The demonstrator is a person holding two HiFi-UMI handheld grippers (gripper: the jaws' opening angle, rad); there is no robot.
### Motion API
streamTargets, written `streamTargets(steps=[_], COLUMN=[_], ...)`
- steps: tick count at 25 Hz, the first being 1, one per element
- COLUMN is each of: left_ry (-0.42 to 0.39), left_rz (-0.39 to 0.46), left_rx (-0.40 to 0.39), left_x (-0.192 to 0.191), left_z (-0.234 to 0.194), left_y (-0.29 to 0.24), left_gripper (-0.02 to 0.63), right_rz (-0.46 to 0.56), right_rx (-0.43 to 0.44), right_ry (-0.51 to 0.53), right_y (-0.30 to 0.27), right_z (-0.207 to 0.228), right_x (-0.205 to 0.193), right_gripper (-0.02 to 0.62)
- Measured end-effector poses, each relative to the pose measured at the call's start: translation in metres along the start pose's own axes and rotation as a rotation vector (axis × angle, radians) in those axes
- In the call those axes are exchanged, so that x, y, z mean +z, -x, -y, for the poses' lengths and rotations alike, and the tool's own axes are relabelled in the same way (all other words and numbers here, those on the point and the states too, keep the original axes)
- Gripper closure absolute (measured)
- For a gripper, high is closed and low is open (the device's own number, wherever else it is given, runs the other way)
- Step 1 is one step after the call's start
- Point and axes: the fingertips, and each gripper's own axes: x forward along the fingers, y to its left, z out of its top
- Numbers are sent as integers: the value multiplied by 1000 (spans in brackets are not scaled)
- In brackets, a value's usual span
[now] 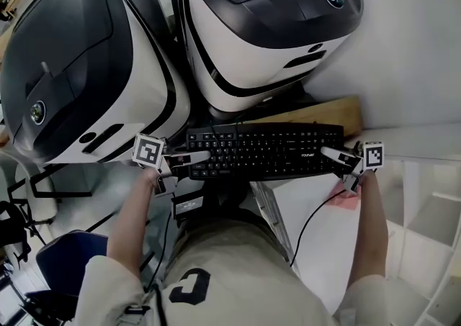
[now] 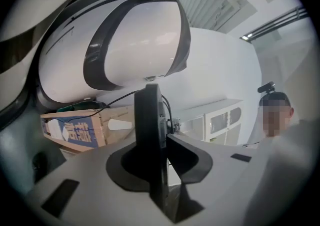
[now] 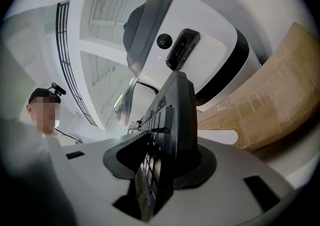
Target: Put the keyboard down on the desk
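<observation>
A black keyboard (image 1: 266, 150) is held level in the air between both grippers, above the near corner of a white desk (image 1: 328, 234). My left gripper (image 1: 193, 160) is shut on the keyboard's left end, which shows edge-on (image 2: 149, 135) in the left gripper view. My right gripper (image 1: 338, 156) is shut on the right end, whose keys and edge (image 3: 167, 140) show between the jaws in the right gripper view. A black cable (image 1: 310, 220) hangs from the keyboard down over the desk.
Two large white-and-black machines (image 1: 79, 58) (image 1: 266, 15) stand ahead. A cardboard box (image 1: 324, 114) leans behind the keyboard. White shelving (image 1: 432, 209) is at the right. A pink item (image 1: 346, 201) lies on the desk. A dark chair (image 1: 65, 260) is at lower left.
</observation>
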Motion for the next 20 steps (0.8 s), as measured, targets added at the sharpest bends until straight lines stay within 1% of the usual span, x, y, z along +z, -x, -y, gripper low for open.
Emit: streamTargets(steps=[2, 5, 8, 11, 15, 17, 20], left_ry=[16, 27, 30, 37, 36, 18, -38], left_rz=[-16, -12, -9, -9, -16, -22, -41], left_rx=[51, 77, 87, 92, 98, 111, 144], left_x=[-5, -8, -8, -7, -5, -3, 2], left_z=[-8, -12, -14, -15, -14, -15, -18], left_y=[1, 5, 7, 7, 8, 10, 14], left_gripper=[494, 495, 494, 489, 483, 479, 468], right_rz=[-4, -14, -22, -33, -25, -20, -10], right_rx=[-4, 2, 9, 27, 21, 10, -12], right_ry=[13, 16, 15, 44, 35, 37, 39], right_y=[-3, -4, -4, -8, -9, -10, -12], right_z=[-2, -6, -8, -14, -17, -17, -16], right_x=[-1, -2, -2, -2, -3, -5, -6], right_gripper=[431, 446, 457, 471, 472, 472, 466])
